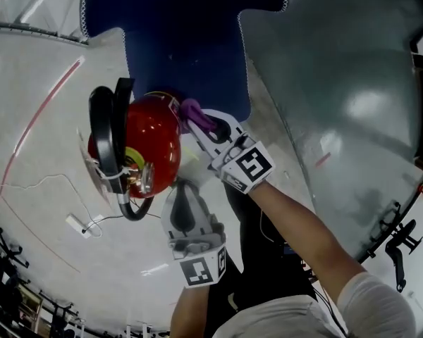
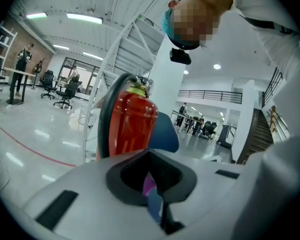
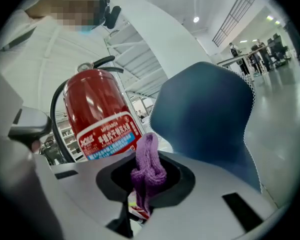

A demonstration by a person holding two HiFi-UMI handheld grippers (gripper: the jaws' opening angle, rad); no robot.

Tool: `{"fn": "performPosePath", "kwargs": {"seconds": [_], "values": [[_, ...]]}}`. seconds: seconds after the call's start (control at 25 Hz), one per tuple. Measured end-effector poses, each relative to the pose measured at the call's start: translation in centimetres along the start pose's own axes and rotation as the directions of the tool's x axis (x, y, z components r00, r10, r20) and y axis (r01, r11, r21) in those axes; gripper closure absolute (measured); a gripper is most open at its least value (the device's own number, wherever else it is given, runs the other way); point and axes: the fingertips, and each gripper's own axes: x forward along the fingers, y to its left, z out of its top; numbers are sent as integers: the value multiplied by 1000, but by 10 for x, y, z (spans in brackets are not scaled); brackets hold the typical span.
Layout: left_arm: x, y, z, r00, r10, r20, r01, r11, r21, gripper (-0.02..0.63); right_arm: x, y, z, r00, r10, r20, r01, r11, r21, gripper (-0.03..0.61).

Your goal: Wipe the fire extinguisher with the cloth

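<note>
A red fire extinguisher point(image 1: 154, 136) with a black hose point(image 1: 102, 136) and a yellow-green neck sits left of centre in the head view. It also fills the middle of the left gripper view, extinguisher point(image 2: 134, 124), and shows its label in the right gripper view, extinguisher point(image 3: 97, 111). My right gripper point(image 1: 194, 120) is shut on a purple cloth point(image 1: 197, 113) held against the cylinder's right side; the cloth point(image 3: 149, 161) bunches up out of the jaws. My left gripper point(image 1: 185, 189) sits just below the cylinder with its jaws together; a purple and blue sliver shows in the slit.
A large dark blue sheet point(image 1: 190, 34) with a white stitched edge lies behind the extinguisher. On the shiny floor are a white cable with a power strip point(image 1: 77, 224) and a red line point(image 1: 39, 115). A black stand point(image 1: 398, 241) is at the right.
</note>
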Motion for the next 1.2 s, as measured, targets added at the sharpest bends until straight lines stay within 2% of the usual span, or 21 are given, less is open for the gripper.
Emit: {"fn": "performPosePath", "kwargs": {"seconds": [0.64,0.92,1.2], "values": [[-21,-22,61,999,-17,42,17,1000,7,609,-38,69,121,990,50,134,-50,999,-7,522],[-36,-13,79,999,9,41,-11,999,40,609,-48,97,151,987,68,148,-66,998,-14,522],[-51,-16,106,997,-45,63,41,997,62,609,-59,133,177,983,85,164,-77,996,-51,522]]}}
